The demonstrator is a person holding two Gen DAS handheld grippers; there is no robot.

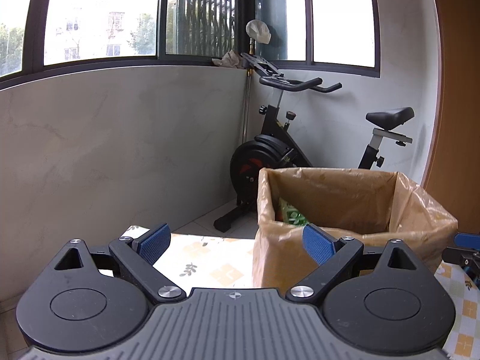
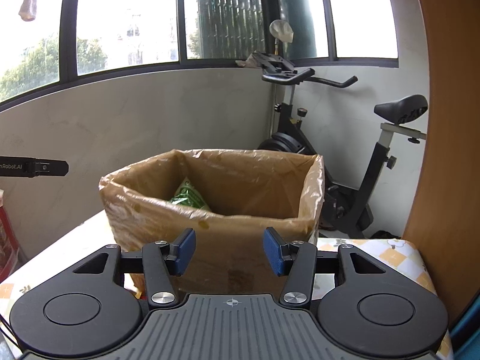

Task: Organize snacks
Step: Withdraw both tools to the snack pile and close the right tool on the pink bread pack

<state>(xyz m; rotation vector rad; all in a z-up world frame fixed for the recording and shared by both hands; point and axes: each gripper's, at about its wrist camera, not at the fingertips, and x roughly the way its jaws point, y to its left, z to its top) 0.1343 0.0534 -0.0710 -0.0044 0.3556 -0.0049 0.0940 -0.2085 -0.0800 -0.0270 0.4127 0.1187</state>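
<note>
A cardboard box lined with a brown plastic bag (image 1: 354, 207) stands on the table; it also shows in the right wrist view (image 2: 240, 198). A green snack packet (image 1: 292, 214) lies inside it against the left wall, also seen in the right wrist view (image 2: 189, 198). My left gripper (image 1: 237, 244) is open and empty, just left of and in front of the box. My right gripper (image 2: 229, 253) is open and empty, close in front of the box's near wall. The right gripper's tip shows at the right edge of the left wrist view (image 1: 463, 255). The left gripper shows at the left of the right wrist view (image 2: 36, 168).
The table has a floral and yellow-checked cloth (image 1: 207, 258). An exercise bike (image 1: 300, 150) stands in the corner behind the table. A red object (image 2: 7, 240) sits at the far left. An orange wooden panel (image 2: 444, 120) rises on the right. Windows run above the grey wall.
</note>
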